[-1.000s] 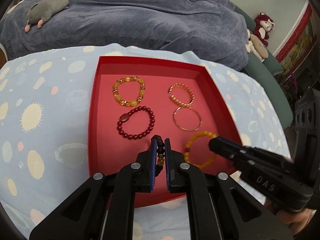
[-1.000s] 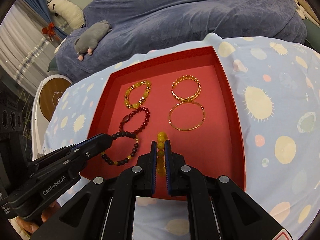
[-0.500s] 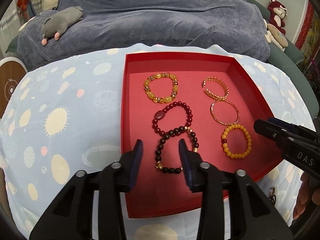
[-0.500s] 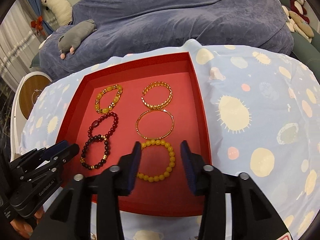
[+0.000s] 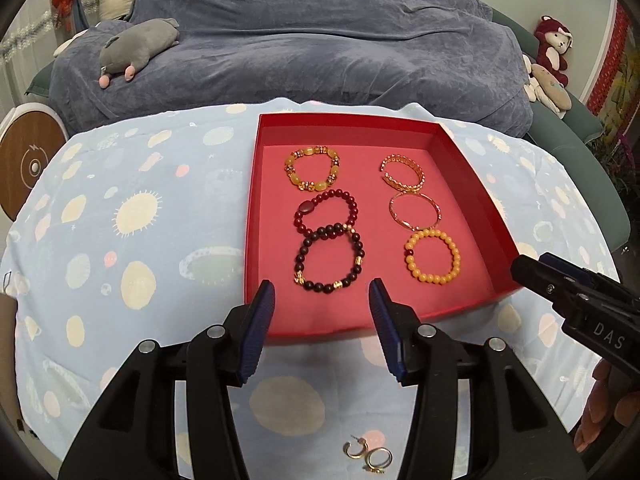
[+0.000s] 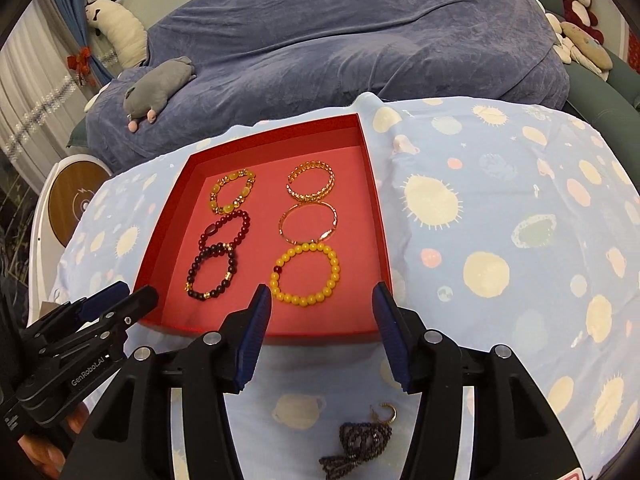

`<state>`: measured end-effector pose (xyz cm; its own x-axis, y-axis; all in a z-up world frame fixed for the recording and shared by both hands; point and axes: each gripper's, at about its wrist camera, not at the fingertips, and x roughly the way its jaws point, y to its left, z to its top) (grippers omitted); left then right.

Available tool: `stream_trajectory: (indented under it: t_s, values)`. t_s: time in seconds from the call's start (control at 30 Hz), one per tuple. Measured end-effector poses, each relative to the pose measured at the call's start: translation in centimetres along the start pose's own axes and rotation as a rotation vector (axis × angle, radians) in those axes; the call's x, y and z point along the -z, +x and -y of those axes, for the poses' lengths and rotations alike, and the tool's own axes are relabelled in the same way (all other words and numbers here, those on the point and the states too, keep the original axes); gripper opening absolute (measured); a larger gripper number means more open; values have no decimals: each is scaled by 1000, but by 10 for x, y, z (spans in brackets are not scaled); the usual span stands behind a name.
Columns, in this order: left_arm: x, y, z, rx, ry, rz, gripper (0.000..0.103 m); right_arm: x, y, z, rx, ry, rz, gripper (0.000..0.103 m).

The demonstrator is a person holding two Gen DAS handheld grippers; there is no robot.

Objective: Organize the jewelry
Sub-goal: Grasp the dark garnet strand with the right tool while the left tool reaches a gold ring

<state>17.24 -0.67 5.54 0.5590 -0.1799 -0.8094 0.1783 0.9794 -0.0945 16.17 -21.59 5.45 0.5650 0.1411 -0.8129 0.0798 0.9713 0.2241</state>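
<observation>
Spotted blue cloth (image 5: 132, 240) carries your red tray (image 5: 464, 168), six bracelets inside. Left gripper (image 5: 322, 292) and right gripper (image 6: 322, 294): jaws opening, nothing between them.

Two black handheld grippers, blue-padded.
Left gripper (image 5: 322, 292) and right gripper (image 6: 322, 294): matte black plastic arms, ribbed blue pads (image 5: 256, 330), silver screws at pivots; white lettering "GenRobot.AI" and "DAS" along the sides.

6 bracelets (image 5: 328, 260) flat in red tray (image 5: 472, 184), 2 columns of 3.
</observation>
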Motion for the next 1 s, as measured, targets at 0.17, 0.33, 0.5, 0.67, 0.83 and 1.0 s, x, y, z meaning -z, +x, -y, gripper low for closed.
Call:
stream_trajectory:
  t_s: [0.17,0.33,0.5,0.67,0.83,1.0]
  values:
    - [29,-15,5,1,2,-16,48,32,-16,10,13,20,-15,52]
    - [60,-22,7,5,-16,-45,48,65,-26,19,34,34,-37,52]
    - [87,-27,11,-1,-13,-71,48,94,-33,27,49,45,-62,52]
    - [108,-30,11,-4,-30,-89,48,120,-36,32,65,38,-84,52]
    - [122,-30,10,-17,-35,-96,48,136,-34,34,70,40,-103,52]
    - [131,-32,10,-19,-43,-94,48,131,-31,34,40,79,-102,52]
